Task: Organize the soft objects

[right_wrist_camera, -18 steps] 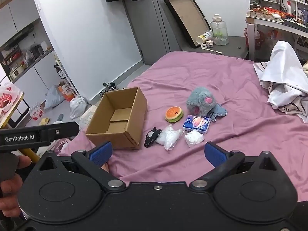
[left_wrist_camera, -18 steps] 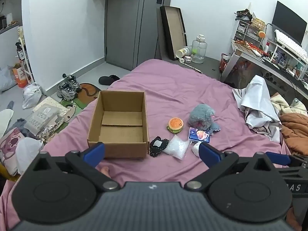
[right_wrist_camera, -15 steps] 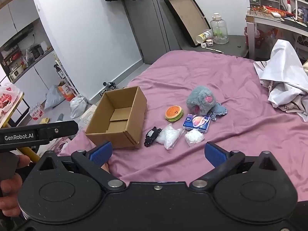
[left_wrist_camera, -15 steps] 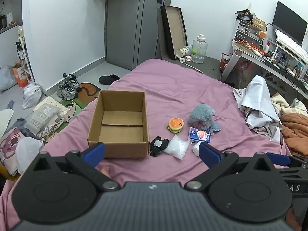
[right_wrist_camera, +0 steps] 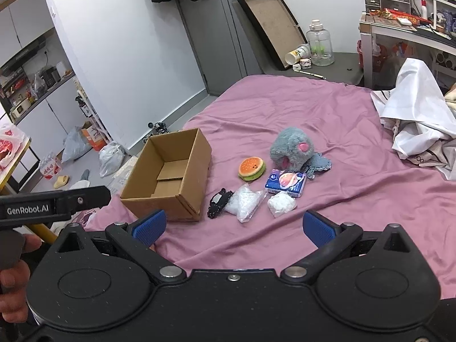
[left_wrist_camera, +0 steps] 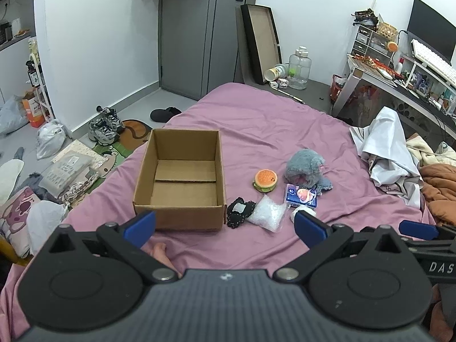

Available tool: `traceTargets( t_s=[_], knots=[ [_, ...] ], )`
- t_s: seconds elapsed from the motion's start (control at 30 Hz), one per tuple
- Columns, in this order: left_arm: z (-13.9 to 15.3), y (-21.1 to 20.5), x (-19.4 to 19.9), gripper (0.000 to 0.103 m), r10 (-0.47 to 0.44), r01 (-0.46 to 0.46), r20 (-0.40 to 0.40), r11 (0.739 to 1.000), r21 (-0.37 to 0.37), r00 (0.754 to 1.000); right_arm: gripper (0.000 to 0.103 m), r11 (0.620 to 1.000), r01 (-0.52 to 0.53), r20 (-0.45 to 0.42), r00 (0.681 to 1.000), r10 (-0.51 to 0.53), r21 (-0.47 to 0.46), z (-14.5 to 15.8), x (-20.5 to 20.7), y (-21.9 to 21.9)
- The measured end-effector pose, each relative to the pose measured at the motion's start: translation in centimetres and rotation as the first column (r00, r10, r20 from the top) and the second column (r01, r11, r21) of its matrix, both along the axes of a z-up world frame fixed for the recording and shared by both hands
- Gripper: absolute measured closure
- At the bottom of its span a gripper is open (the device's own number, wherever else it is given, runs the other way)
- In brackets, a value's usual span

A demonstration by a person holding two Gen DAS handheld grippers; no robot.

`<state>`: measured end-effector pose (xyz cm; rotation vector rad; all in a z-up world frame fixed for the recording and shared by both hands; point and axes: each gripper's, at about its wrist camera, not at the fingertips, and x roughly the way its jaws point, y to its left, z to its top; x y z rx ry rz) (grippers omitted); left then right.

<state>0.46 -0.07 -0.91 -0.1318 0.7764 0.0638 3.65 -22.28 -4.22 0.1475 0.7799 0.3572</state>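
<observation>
**Soft things waiting beside an empty box**

Soft things are lying in a loose cluster on the bed [left_wrist_camera: 256,119], toward its near edge and just right of the box [left_wrist_camera: 182,176], which is sitting open and empty near the bed's left edge. Nearest the box are lying a black pouch [left_wrist_camera: 240,212] and a clear bag [left_wrist_camera: 268,213]; a white wad [right_wrist_camera: 281,204] and a blue pack [right_wrist_camera: 286,183] are sitting just beyond them, with the burger toy [left_wrist_camera: 265,180] and the grey plush [left_wrist_camera: 306,166] farthest out toward the middle of the bed.

Both grippers are hanging over the near edge, tilted down at the cluster. The left gripper [left_wrist_camera: 225,223] is standing with its jaws spread wide and nothing between them; the right gripper [right_wrist_camera: 233,225] is likewise released and gripping nothing. By my reading the job is only starting: nothing is in the box yet, and no thing is being reached for.

The next move is probably calling for one gripper to go down onto a near item, likely the pouch or the bag, closing gently so the soft thing is not slipping out, then carrying it over the box wall.

Some parts are staying unclear. The white wad is being half hidden by the left gripper's right finger in the left view. What the clear bag is holding is hard to make out. The plush is partly covering a bluish knitted piece at its right side, and the near wall is hiding the box's front floor.
</observation>
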Motion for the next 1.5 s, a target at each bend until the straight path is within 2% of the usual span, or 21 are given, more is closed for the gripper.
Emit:
traceTargets(
  t_s=[1.5],
  knots=[
    [-0.6,-0.05,-0.24,0.0,-0.004,0.004,-0.009,1.0,0.001,1.0,0.0,1.0,0.013,0.01,1.0,-0.013,-0.029,-0.17,0.22,0.01]
  ],
)
